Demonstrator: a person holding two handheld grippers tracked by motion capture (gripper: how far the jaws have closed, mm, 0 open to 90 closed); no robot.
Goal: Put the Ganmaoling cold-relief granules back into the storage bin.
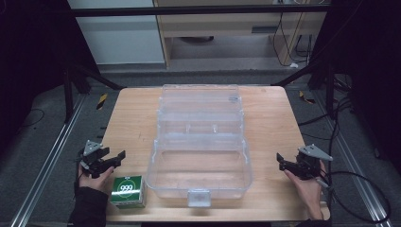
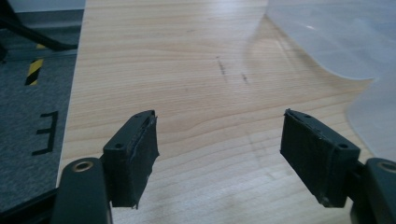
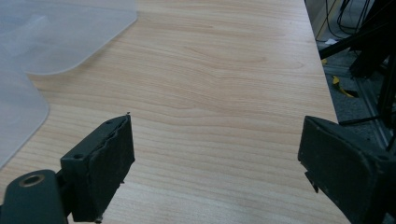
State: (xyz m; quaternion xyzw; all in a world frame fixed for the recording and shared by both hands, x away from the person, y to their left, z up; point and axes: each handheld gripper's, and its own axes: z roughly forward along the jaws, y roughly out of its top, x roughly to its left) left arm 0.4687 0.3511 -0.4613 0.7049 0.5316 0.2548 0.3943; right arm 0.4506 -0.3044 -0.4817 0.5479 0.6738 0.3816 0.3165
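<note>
Transparent plastic organiser case (image 1: 201,142) lying open at the middle of a pale wood-grain table (image 1: 269,118), its tiered trays stepped toward the far edge and a frosted latch tab at its near edge; the inner dividers are hard to make out through the clear walls. Near the case's front left corner stands a small green and white box (image 1: 127,191) marked "999"; its smaller print is too fine to read. Left of the case, the left gripper (image 1: 112,161) is held in a hand (image 1: 94,178) above the table, jaws wide apart and empty; right of the case, the right gripper (image 1: 280,161) is likewise spread wide with nothing between its jaws. In both gripper views the jaws carry rough, matte black pads with frayed edges, and rounded frosted corners of the case are cut off at the frame margins. Faint dark scuff marks (image 2: 232,72) cross the wood left of the case.
</note>
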